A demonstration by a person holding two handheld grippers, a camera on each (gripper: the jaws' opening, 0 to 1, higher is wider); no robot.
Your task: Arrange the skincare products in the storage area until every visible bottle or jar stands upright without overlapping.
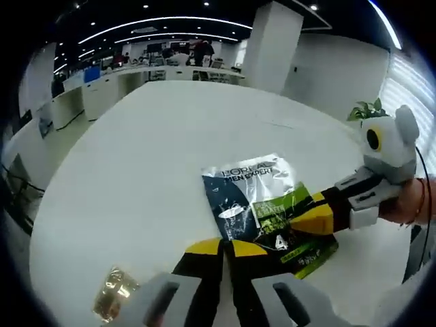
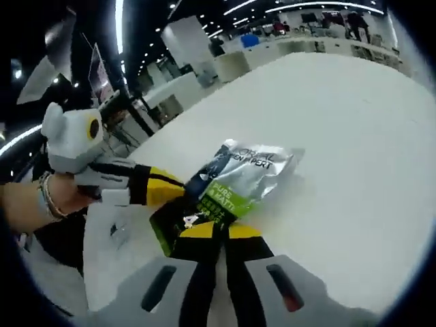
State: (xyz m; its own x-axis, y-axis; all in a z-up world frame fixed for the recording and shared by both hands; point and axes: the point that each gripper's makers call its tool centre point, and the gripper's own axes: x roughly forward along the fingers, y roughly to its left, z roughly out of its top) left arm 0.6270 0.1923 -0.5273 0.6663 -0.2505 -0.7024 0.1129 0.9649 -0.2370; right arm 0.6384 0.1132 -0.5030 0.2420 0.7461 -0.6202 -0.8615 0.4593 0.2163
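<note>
Both sets of tongs have their jaws drawn together on the near edge of the sachet [image 1: 255,204]: the left gripper [image 1: 228,248] at one near corner, the right gripper [image 2: 219,231] beside it on the green end. The sachet lies flat near the middle of the white table [image 1: 136,157]. It looks light, limp and slick, a crinkled silver, dark blue and green foil; an edge seam seems the safest hold.
</note>
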